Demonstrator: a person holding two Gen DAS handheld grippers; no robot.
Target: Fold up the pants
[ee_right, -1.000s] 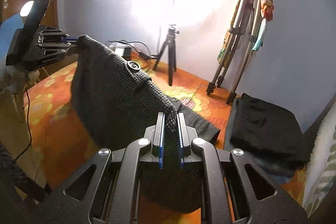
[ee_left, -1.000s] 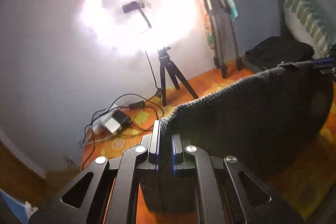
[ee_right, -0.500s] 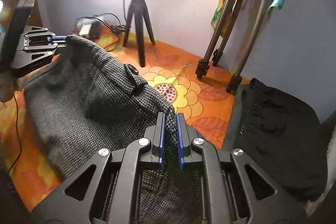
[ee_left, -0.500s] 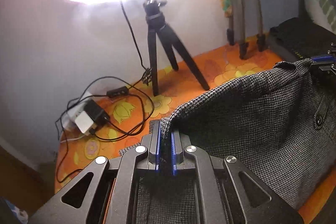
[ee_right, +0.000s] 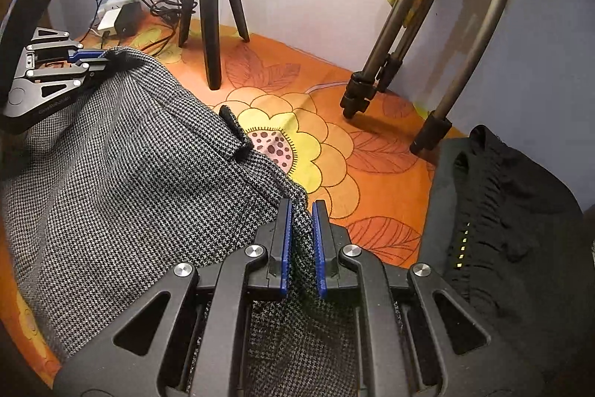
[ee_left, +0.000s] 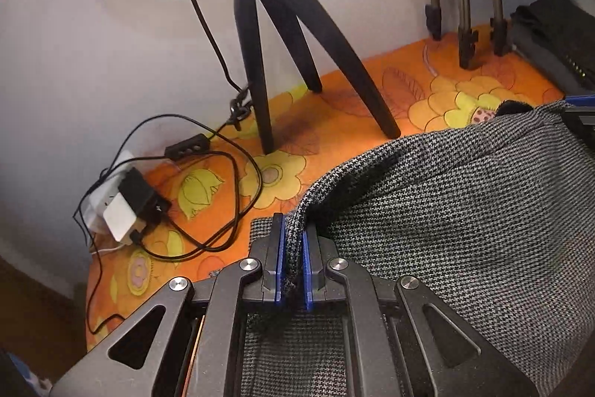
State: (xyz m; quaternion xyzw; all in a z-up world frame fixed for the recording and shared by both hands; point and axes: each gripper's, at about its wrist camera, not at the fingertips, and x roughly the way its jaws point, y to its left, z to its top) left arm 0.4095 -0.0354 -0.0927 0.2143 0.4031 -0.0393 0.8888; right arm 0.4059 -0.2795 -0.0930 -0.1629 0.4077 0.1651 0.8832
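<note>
Moved: you lowered the pants (ee_left: 465, 211) toward the orange sheet (ee_right: 372, 151).
Tongs: left gripper (ee_left: 292, 240) and right gripper (ee_right: 302, 222) both clamp the waistband.
Hidden: legs out of frame.
Writing: unreadable.

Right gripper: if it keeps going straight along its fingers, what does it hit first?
Probably the orange floral sheet, bare just past the right gripper, which is shut on the pants; depth is unclear.

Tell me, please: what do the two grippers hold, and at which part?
Both hold the pants by the top edge: the left gripper at one end, the right gripper at the other.
</note>
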